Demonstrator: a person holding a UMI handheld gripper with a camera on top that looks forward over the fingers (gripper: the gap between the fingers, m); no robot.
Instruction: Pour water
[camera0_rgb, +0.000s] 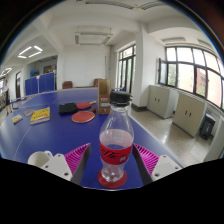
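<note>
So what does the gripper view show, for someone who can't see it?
A clear plastic bottle with a dark cap and red label stands on a blue table between the open gripper's fingers. A white cup sits nearby, and red paddles lie farther back.

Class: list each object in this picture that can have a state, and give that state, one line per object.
bottle: upright on the table, black cap on, between the fingers
gripper: open, fingers at either side of the bottle
white cup: upright on the table, contents not visible
</note>
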